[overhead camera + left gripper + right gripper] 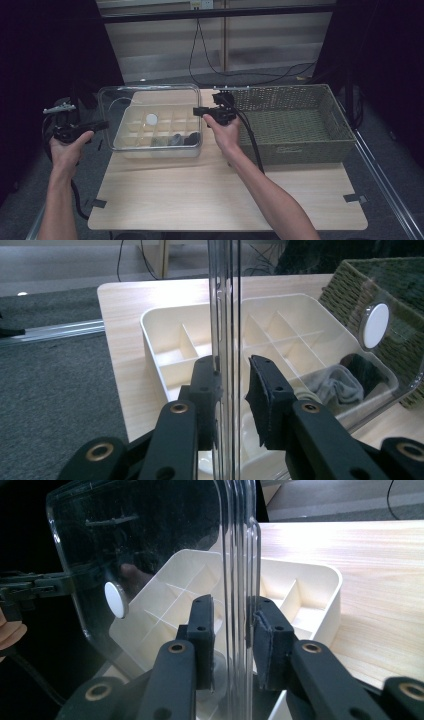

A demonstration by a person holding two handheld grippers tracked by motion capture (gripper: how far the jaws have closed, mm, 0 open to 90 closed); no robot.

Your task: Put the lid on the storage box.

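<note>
A clear plastic lid with a white round knob was held above a cream compartmented plastic box on the light wooden table. Its left edge was clamped between the jaws of the left gripper, its right edge between those of the right gripper. Dark and grey cloths were seen in the box's near compartments. A green woven basket stood just beside the box.

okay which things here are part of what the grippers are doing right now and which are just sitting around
In use:
- clear lid, held at both ends
- left gripper
- right gripper
- cream divided box under the lid, socks inside

Lying about:
- green woven basket
- black cable behind the table
</note>
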